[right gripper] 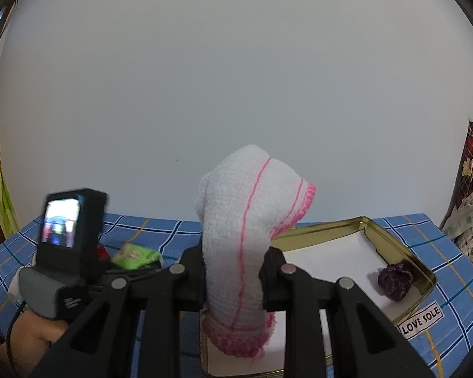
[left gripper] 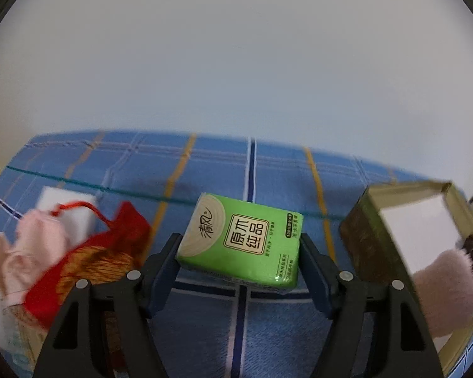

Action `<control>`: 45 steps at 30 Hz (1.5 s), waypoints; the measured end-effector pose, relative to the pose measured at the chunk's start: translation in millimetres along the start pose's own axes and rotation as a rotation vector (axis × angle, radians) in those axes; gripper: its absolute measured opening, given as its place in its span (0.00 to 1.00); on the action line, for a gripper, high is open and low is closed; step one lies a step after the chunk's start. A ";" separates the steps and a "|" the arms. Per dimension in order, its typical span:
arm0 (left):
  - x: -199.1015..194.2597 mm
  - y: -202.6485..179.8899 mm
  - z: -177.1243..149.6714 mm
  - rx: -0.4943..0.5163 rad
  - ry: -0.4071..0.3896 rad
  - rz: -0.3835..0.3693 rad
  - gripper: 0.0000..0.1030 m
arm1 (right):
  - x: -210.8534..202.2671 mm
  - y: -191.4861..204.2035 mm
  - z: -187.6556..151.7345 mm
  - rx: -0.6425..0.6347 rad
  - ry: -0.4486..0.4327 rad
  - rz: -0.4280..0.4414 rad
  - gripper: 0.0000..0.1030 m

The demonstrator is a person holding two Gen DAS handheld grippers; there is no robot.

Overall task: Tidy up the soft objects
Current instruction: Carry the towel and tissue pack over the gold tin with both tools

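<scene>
Two tools level above the table: left tool (left gripper: pixel 239 249) clamps tissue pack (left gripper: pixel 241 239), right tool (right gripper: pixel 233 271) clamps white cloth (right gripper: pixel 242 220)

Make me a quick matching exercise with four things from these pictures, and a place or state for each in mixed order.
Things:
1. green tissue pack
2. white cloth with pink trim
3. dark purple bundle
4. red pouch

Places:
A. lying in the gold tin
B. between the left tongs
C. on the blue checked cloth
D. gripped in the right tongs

Pairs: 1-B, 2-D, 3-A, 4-C
</scene>
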State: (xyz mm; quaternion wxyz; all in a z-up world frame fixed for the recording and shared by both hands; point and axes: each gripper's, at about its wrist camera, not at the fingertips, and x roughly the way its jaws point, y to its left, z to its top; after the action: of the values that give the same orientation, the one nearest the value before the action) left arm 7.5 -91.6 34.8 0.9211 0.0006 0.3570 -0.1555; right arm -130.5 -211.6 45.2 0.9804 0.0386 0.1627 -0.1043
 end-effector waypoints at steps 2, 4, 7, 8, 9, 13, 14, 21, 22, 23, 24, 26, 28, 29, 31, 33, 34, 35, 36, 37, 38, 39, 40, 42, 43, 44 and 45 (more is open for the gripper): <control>-12.0 -3.1 -0.5 -0.003 -0.082 0.023 0.71 | 0.1 -0.5 0.2 0.000 -0.004 0.001 0.23; -22.5 -5.0 -1.9 0.004 -0.135 0.055 0.71 | -1.7 -0.4 0.6 -0.001 -0.012 0.001 0.23; -32.4 -7.5 -7.5 0.017 -0.166 0.080 0.71 | -3.4 -0.5 0.1 -0.003 -0.023 0.000 0.23; -34.9 -10.7 -9.1 0.019 -0.170 0.082 0.71 | -3.8 -0.5 0.1 -0.005 -0.026 -0.001 0.23; -39.2 -12.6 -11.5 0.017 -0.173 0.082 0.71 | -4.3 -0.7 0.1 -0.005 -0.029 -0.001 0.23; -46.9 -16.0 -14.0 -0.007 -0.190 0.086 0.71 | -10.7 -0.6 -1.1 -0.005 -0.045 -0.001 0.23; -51.4 -18.2 -16.2 -0.012 -0.198 0.092 0.71 | -13.3 -0.7 -1.0 -0.010 -0.055 -0.002 0.23; -78.4 -28.7 -29.3 -0.027 -0.239 0.064 0.71 | -27.0 -5.4 -2.8 -0.052 -0.103 -0.027 0.23; -81.2 -32.7 -30.6 -0.023 -0.243 0.062 0.71 | -28.2 -7.6 -2.8 -0.052 -0.105 -0.032 0.23; -83.4 -36.9 -31.9 -0.017 -0.248 0.062 0.71 | -28.7 -10.5 -2.7 -0.049 -0.107 -0.036 0.23; -79.0 -35.6 -29.1 -0.010 -0.254 0.063 0.71 | -28.8 -13.5 -2.1 -0.045 -0.108 -0.038 0.23; -81.9 -43.2 -31.3 0.002 -0.262 0.066 0.71 | -30.3 -19.9 -1.8 -0.038 -0.110 -0.047 0.23; -80.7 -49.2 -31.7 0.007 -0.264 0.063 0.71 | -30.9 -25.2 -1.1 -0.035 -0.112 -0.055 0.23; -81.9 -52.3 -32.1 0.008 -0.266 0.060 0.71 | -31.4 -28.7 -0.8 -0.033 -0.113 -0.062 0.23; -82.8 -55.7 -31.8 0.014 -0.271 0.059 0.71 | -32.2 -34.8 0.2 -0.031 -0.114 -0.072 0.23; -84.1 -61.1 -31.5 0.020 -0.277 0.061 0.71 | -32.1 -42.2 0.8 -0.030 -0.114 -0.086 0.23; -82.9 -62.8 -32.4 0.023 -0.279 0.060 0.71 | -31.8 -45.9 0.6 -0.030 -0.114 -0.094 0.23; -82.6 -63.5 -32.8 0.024 -0.279 0.055 0.71 | -30.8 -48.9 1.0 -0.029 -0.112 -0.100 0.23; -82.9 -65.8 -33.2 0.025 -0.280 0.049 0.71 | -29.7 -51.9 1.6 -0.028 -0.110 -0.104 0.23; -84.2 -69.6 -33.5 0.027 -0.280 0.045 0.71 | -29.0 -56.2 1.6 -0.025 -0.107 -0.111 0.23; -84.3 -73.2 -34.0 0.032 -0.280 0.040 0.71 | -28.6 -59.4 1.9 -0.024 -0.106 -0.116 0.23; -84.3 -75.7 -34.3 0.035 -0.280 0.037 0.71 | -28.9 -60.5 3.4 -0.024 -0.106 -0.120 0.23; -86.4 -79.9 -34.7 0.039 -0.280 0.034 0.71 | -28.7 -63.4 3.8 -0.025 -0.106 -0.126 0.23; -85.2 -84.3 -34.9 0.047 -0.279 0.027 0.71 | -28.9 -69.4 4.3 -0.028 -0.108 -0.141 0.23; -85.9 -87.4 -34.8 0.048 -0.278 0.026 0.71 | -27.9 -71.6 3.5 -0.030 -0.109 -0.148 0.23; -86.0 -90.3 -34.7 0.049 -0.278 0.023 0.71 | -28.5 -72.3 4.2 -0.032 -0.109 -0.153 0.23; -86.1 -92.5 -34.6 0.050 -0.277 0.020 0.71 | -28.9 -73.4 4.9 -0.034 -0.108 -0.159 0.23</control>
State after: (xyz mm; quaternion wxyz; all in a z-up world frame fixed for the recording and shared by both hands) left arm -101.8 -151.1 75.9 0.9628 0.0055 0.2222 -0.1538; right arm -171.6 -278.1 56.2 0.9769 0.0034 0.1137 -0.1808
